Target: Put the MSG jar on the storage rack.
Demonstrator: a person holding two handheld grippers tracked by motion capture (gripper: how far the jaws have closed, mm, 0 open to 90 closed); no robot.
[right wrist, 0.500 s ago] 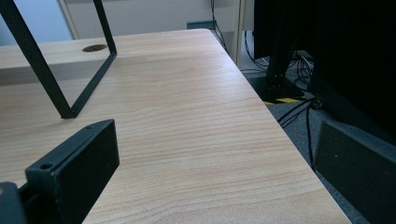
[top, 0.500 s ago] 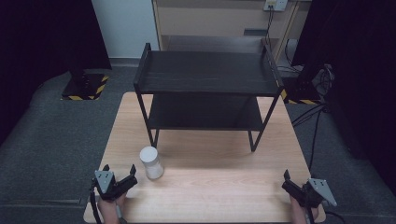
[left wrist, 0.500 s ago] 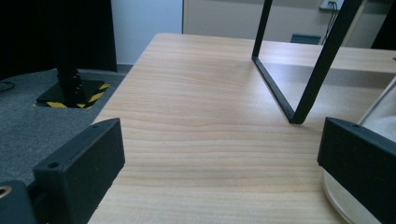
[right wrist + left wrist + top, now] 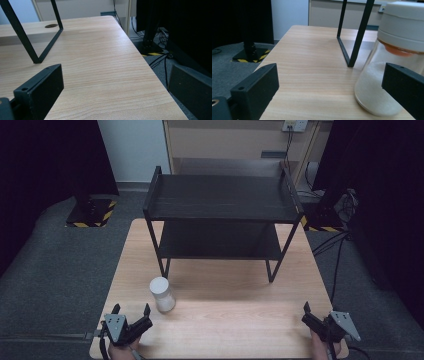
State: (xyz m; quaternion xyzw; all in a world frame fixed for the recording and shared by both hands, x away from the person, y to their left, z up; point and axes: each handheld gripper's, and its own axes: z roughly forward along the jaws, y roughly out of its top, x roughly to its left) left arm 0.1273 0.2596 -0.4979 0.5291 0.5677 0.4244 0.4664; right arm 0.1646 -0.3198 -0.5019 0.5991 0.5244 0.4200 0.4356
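Note:
A clear jar [image 4: 162, 295] with a white lid and white powder inside stands upright on the wooden table [image 4: 235, 320], left of centre. My left gripper [image 4: 131, 309] is open just short of the jar, near the front left corner. In the left gripper view the jar [image 4: 387, 62] looms at the right, past the right jaw of the left gripper [image 4: 330, 85], and nothing lies between the jaws. My right gripper [image 4: 305, 312] is open at the front right corner. The right gripper [image 4: 115, 90] faces bare table in its own view.
A black two-tier shelf [image 4: 220, 205] stands on the far half of the table; its thin legs [image 4: 359, 32] rise just behind the jar. Grey floor, cables [image 4: 335, 250] at the right and a striped stand base [image 4: 92, 215] at the left surround the table.

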